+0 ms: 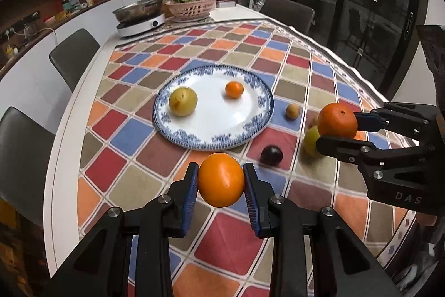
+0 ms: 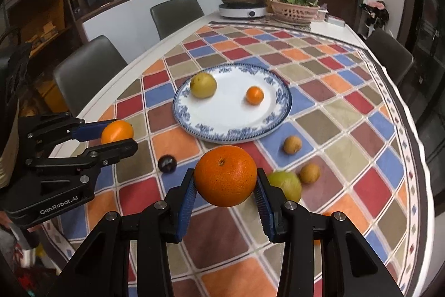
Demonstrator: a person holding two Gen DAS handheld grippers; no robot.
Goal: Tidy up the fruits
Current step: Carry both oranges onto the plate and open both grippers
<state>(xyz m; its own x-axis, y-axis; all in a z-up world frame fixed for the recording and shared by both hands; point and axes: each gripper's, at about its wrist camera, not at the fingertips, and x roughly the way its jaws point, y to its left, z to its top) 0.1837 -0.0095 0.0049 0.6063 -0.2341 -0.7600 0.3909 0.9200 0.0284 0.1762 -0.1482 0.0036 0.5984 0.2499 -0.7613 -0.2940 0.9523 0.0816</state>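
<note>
My left gripper (image 1: pixel 221 180) is shut on a smooth orange fruit (image 1: pixel 221 179), held above the tablecloth just in front of the blue-rimmed white plate (image 1: pixel 222 127). My right gripper (image 2: pixel 225 185) is shut on a dimpled orange (image 2: pixel 225 176), held above the cloth to the plate's right; it shows in the left wrist view (image 1: pixel 337 124). On the plate lie a yellow-green fruit (image 1: pixel 183 101) and a small tangerine (image 1: pixel 234 89). On the cloth lie a dark plum (image 1: pixel 271 155), a green fruit (image 2: pixel 286 184) and two small tan fruits (image 2: pixel 292 144), (image 2: pixel 309 173).
A checked tablecloth (image 1: pixel 236 238) covers the table. At the far end stand an induction cooker with a steel pot (image 1: pixel 140 18) and a pink basket of greens (image 1: pixel 192 6). Grey chairs (image 1: pixel 73 57) stand along the left side and far end.
</note>
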